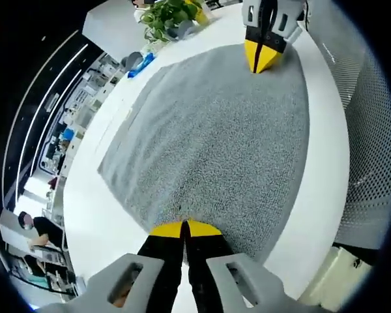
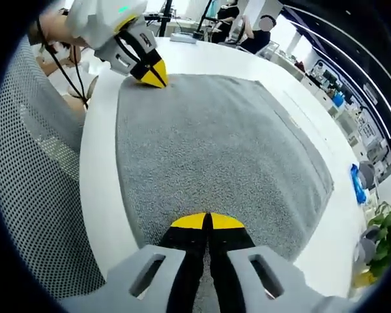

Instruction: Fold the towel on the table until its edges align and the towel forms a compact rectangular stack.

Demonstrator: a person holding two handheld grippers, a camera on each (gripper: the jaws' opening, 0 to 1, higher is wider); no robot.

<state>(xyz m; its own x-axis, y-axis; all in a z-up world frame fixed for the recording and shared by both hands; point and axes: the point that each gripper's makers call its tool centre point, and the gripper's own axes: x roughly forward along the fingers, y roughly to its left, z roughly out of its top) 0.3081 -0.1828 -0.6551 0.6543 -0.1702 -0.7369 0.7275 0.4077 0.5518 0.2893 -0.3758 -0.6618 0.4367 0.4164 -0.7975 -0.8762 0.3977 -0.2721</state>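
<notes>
A grey towel (image 1: 215, 137) lies spread flat on the white table (image 1: 104, 202). My left gripper (image 1: 184, 228) is shut, its yellow tips pinched on the towel's near corner. The right gripper (image 1: 262, 60) shows at the far end of the same towel edge, its tips down on the cloth. In the right gripper view the towel (image 2: 215, 143) stretches away from my right gripper (image 2: 207, 222), which is shut on the near corner. The left gripper (image 2: 151, 73) is held by a hand at the far corner of that edge.
A mesh chair back (image 1: 371, 150) stands close along the table's edge beside both grippers. A potted green plant (image 1: 169, 16) and a blue object (image 1: 142, 64) sit past the towel's far side. People sit in the background (image 2: 247, 29).
</notes>
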